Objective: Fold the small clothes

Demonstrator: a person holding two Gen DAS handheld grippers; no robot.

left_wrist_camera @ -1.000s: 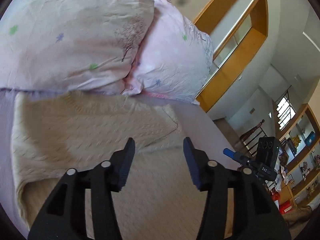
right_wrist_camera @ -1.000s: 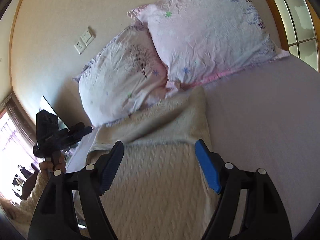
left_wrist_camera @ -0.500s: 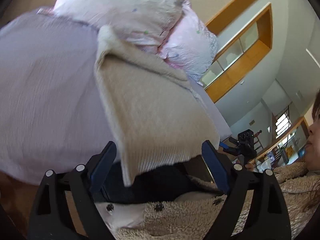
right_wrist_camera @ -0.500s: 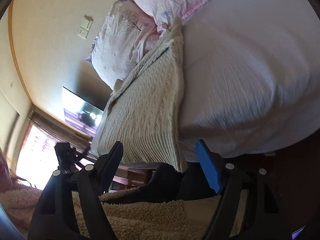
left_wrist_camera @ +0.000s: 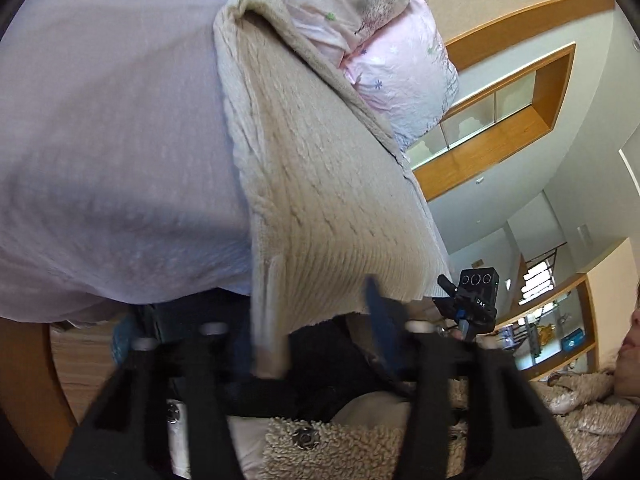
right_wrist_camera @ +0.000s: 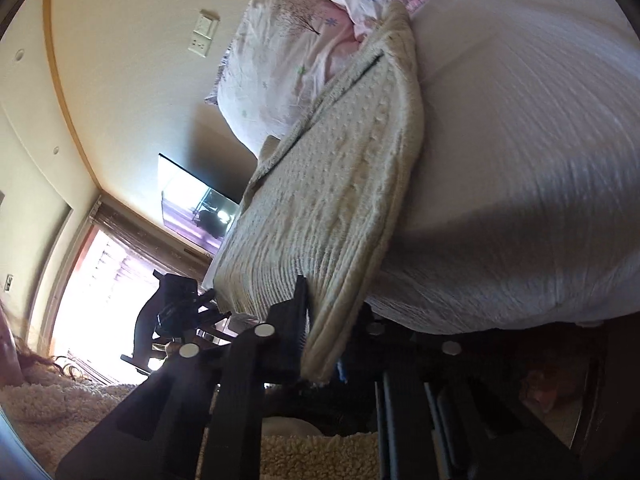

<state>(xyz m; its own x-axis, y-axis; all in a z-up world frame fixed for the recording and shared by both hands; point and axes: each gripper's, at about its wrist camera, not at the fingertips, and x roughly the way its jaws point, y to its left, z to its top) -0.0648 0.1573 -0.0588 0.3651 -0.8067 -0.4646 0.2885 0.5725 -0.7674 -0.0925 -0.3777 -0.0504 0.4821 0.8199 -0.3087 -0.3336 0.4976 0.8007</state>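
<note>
Now both grippers pinch the cream sweater's (left_wrist_camera: 320,184) hem at lower centre: left gripper (left_wrist_camera: 320,332), right gripper (right_wrist_camera: 332,332). Pillows (left_wrist_camera: 392,56) crowd the top, lilac bedsheet (left_wrist_camera: 104,152) spreading alongside.

Both wrist views low, close, facing the sweater (left_wrist_camera: 320,184) from the bed (right_wrist_camera: 520,160) edge

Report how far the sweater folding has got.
Done: the cream cable-knit sweater lies as a narrow strip on the lavender bed sheet, apparently folded lengthwise. In hand: the left gripper and right gripper each pinch its hem at the bed's edge. Left: the crosswise fold toward the floral pillows.
</note>
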